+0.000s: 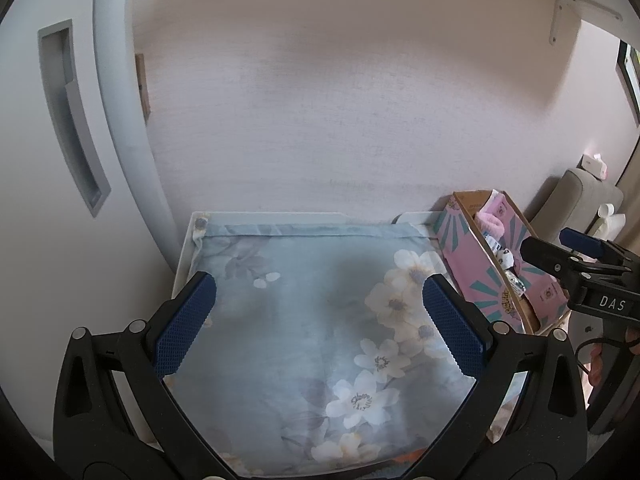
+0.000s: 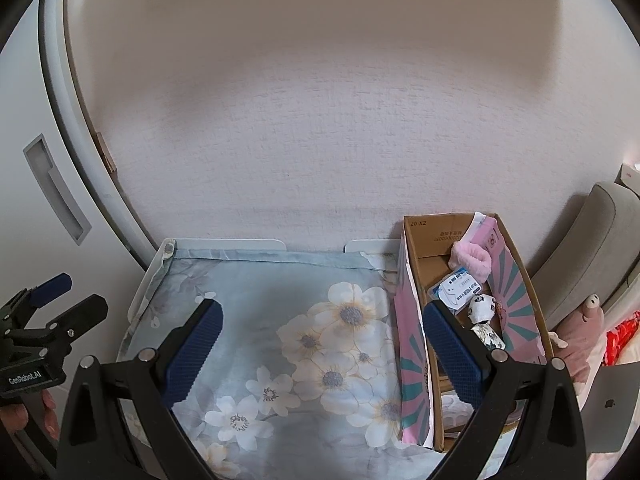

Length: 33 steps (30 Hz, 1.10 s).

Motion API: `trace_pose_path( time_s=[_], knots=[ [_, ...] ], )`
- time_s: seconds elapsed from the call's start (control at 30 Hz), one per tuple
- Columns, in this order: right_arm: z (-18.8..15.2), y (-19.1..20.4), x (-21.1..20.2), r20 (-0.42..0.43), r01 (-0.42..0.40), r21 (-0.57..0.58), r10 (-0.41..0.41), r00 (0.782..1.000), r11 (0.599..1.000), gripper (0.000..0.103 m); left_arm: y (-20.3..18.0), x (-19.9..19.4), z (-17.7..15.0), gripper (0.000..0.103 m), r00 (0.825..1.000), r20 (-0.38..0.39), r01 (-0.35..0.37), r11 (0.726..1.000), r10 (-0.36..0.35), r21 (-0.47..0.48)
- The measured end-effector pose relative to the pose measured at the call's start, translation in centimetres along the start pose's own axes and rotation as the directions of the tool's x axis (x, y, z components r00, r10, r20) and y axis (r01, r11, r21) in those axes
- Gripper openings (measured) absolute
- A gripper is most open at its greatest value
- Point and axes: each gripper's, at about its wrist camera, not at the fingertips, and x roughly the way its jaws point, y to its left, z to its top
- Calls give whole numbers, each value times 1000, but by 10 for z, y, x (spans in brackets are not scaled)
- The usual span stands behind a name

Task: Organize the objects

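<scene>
Grippers both hang wide open and empty: left gripper (image 1: 320, 320) over the floral cloth (image 1: 304, 320), right gripper (image 2: 322, 344) at the cardboard box (image 2: 416, 240). Box sits on the cloth's right edge by the wall, with a pink headband (image 2: 470, 256) and small packets inside.

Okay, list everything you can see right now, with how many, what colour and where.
floral cloth: one, pale blue with white flowers, spread over the white table.
table: one, white, against the wall.
cardboard box: one, pink and teal outside, brown inside, open, at the cloth's right edge.
pink fluffy band: one, at the box's far end.
packet: one, white and blue, mid-box.
small patterned rolls: at least two, white and dark, inside the box.
cabinet door: one, white, left.
cushion: one, grey, right.
left tongs: blue pads, open, over the cloth.
right tongs: open, over the cloth and box.
</scene>
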Motion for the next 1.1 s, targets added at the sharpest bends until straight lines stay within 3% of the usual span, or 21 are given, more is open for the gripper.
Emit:
trace_pose_path(
  time_s=[0.87,1.1],
  knots=[
    [-1,1,1,3,-14,-13,14,1000,1000,100,5,-4,0,103,1000,15,-10,1000,10,-10],
    [0,2,1,2,-11,-9,11,1000,1000,100,-2,-11,2,103,994,60,-89,996,89,6]
  ],
)
